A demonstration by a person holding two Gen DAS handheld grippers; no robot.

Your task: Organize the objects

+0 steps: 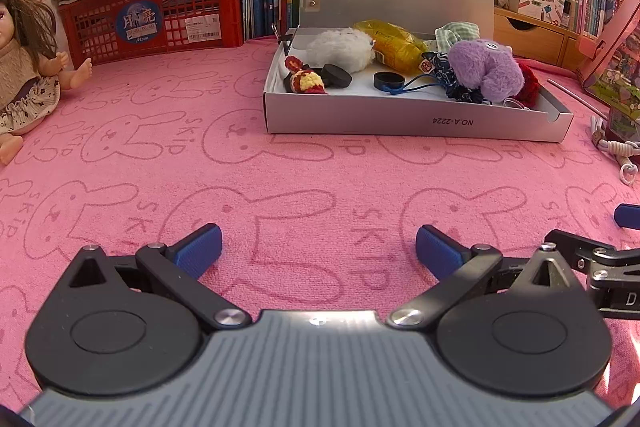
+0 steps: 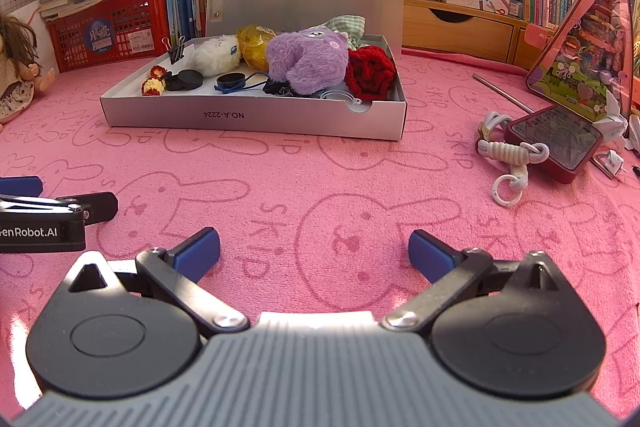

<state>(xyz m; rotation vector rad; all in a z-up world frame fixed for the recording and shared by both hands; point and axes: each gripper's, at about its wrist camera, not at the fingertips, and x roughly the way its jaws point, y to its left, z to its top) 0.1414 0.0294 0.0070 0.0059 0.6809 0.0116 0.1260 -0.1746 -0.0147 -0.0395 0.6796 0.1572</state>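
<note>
An open grey box (image 1: 416, 119) (image 2: 256, 121) with its lid up stands on the pink cloth ahead of both grippers. In it lie a purple plush (image 1: 484, 67) (image 2: 306, 61), a white plush (image 1: 340, 49) (image 2: 214, 57), a yellow bag (image 1: 394, 45) (image 2: 254, 41), a red knitted piece (image 2: 370, 73), black round caps (image 1: 337, 75) (image 2: 188, 79) and a small crocheted figure (image 1: 306, 81) (image 2: 153, 85). My left gripper (image 1: 319, 247) is open and empty, low over the cloth. My right gripper (image 2: 314, 251) is open and empty beside it, to its right.
A doll (image 1: 24, 79) sits at the left. A red crate (image 1: 156, 17) with stacked books and a row of books line the back. On the right lie a white cord with rings (image 2: 510, 157), a dark red device (image 2: 556, 143), a metal rod (image 2: 502, 91) and a pink picture stand (image 2: 588, 39).
</note>
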